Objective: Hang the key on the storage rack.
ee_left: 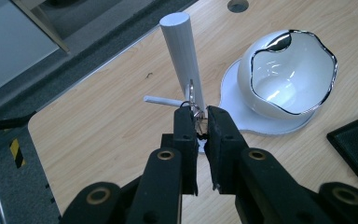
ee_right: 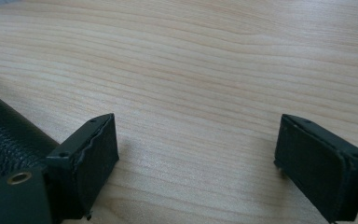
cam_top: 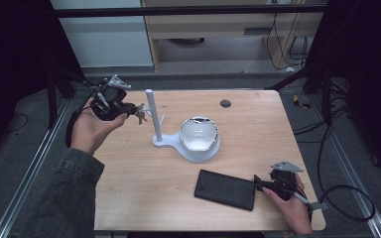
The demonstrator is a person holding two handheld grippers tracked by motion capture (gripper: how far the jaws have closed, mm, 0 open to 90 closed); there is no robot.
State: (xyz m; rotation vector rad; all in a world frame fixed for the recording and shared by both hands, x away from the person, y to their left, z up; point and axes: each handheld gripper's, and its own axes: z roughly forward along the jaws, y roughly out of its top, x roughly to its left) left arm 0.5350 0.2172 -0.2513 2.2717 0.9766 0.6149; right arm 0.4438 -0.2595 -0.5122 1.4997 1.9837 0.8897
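We take this for a lab set up for recording. The wooden surface (cam_top: 144,198) stands alone on grey carpet (cam_top: 20,163), framed by metal rails (cam_top: 27,171) and black drapes (cam_top: 10,44). Loose cables (cam_top: 345,198) trail over the floor, and bare plywood shelving (cam_top: 213,29) lines the wall behind, with wiring (cam_top: 295,47) hanging beside it.

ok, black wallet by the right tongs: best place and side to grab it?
Grip the wallet at its near right edge, coming in level from the right. It lies flat on the table, so only an edge fits between the jaws, and the open right tongs already sit beside that edge.
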